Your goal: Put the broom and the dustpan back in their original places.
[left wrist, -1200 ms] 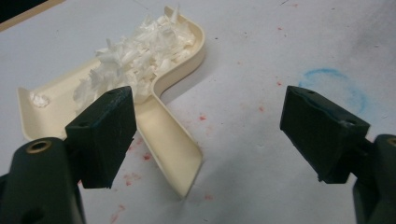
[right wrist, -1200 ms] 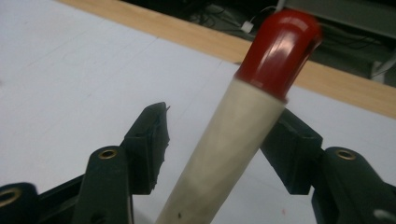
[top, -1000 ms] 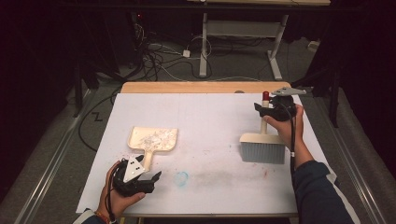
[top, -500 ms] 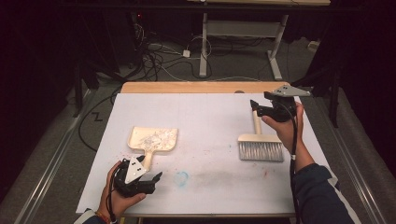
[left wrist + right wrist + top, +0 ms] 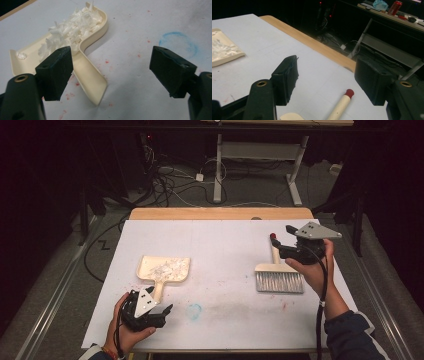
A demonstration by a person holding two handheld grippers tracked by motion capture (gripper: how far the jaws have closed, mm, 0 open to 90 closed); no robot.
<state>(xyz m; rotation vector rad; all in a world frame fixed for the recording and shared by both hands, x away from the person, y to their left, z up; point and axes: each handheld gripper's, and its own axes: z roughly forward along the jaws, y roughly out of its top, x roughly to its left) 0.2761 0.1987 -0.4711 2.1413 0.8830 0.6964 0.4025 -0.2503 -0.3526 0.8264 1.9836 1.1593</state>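
A: Where does your right tool (image 5: 276,245) stand?

B: Your right tool hangs above the red-tipped end of the brush (image 5: 278,271) handle, at the far right of the bench (image 5: 220,240). Its jaws have just been opening and stand wide apart. In the right gripper view the handle (image 5: 340,104) lies on the white sheet below and between the jaws, and neither pad touches it. You have released it.

A: And the brush itself?

B: It lies flat on the bench, grey bristles toward you, handle pointing away. Your right hand (image 5: 312,270) is just beside its head.

A: What about your left side?

B: Your left tool (image 5: 162,312) sits low at the near left edge of the bench, held in your left hand (image 5: 127,327). Its jaws are spread wide and grip nothing. In the left gripper view the cream dustpan (image 5: 86,62) handle reaches toward the left jaw, just beside it, not between the pads.

A: What is in the dustpan?

B: White shreds (image 5: 72,27) are heaped in its tray. The pan lies on the left half of the bench, handle toward you, well apart from the brush.

A: Anything else on the sheet?

B: A faint blue ring (image 5: 194,310) near your left tool, and scattered red specks (image 5: 107,61).
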